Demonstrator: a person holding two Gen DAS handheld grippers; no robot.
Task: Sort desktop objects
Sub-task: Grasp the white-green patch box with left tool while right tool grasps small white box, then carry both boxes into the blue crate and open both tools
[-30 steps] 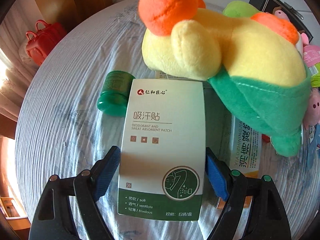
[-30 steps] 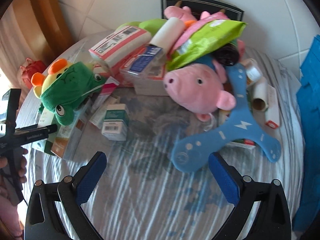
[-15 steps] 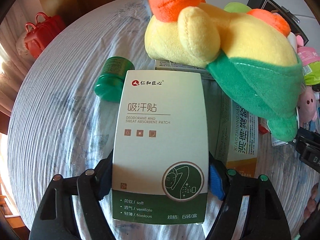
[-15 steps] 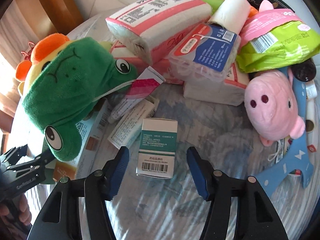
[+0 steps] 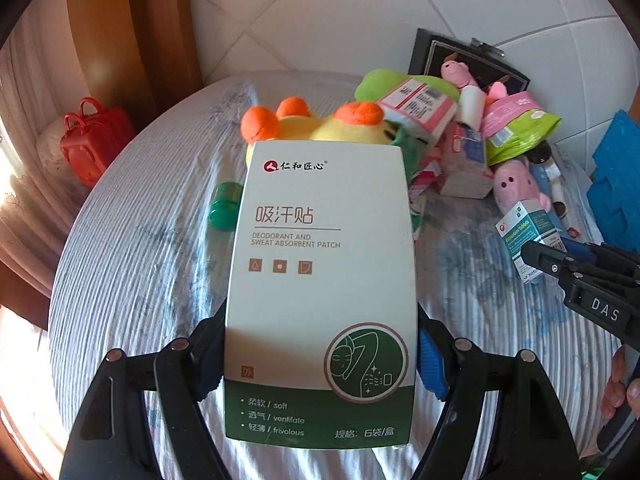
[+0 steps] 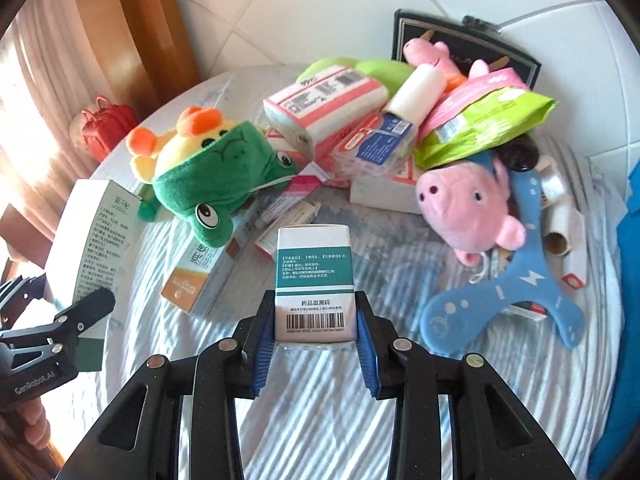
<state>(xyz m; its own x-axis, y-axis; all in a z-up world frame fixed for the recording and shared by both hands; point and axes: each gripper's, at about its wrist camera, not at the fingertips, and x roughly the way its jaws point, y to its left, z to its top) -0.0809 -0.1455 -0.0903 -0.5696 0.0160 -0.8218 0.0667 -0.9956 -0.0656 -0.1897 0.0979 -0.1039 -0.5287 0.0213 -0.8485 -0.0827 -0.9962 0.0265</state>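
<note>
At the bottom of the left wrist view, the left gripper (image 5: 320, 360) is clamping a tall white and green carton (image 5: 320, 292) by its long side edges, its blue pads (image 5: 430, 364) pressing on both sides. The carton is standing up the middle of the frame, clear of the striped cloth (image 5: 140, 264) beneath it, and hiding part of the things behind. At the lower middle of the right wrist view, the right gripper (image 6: 316, 332) is gripping a small white and teal medicine box (image 6: 314, 280), barcode end nearest; its jaws have just been closing, and the box is sitting between the pads, which are touching its sides. That same box is showing at the right edge of the left view, held above the cloth.

Just past the box, toward the left, an orange and white carton (image 6: 192, 276) is lying flat on the cloth. Above it, a green and yellow frog toy (image 6: 208, 176) is resting on its side. To the right, a pink pig toy (image 6: 464, 208) is leaning against a blue boomerang (image 6: 516, 292). Behind them, pink tissue packs (image 6: 324, 100) and a green pouch (image 6: 488, 124) are piling up toward a dark frame (image 6: 472, 48) at the top. In the left view, a green jar (image 5: 224, 204) is peeking out left of the carton, and a red bag (image 5: 94, 144) is sitting at the upper left.
</note>
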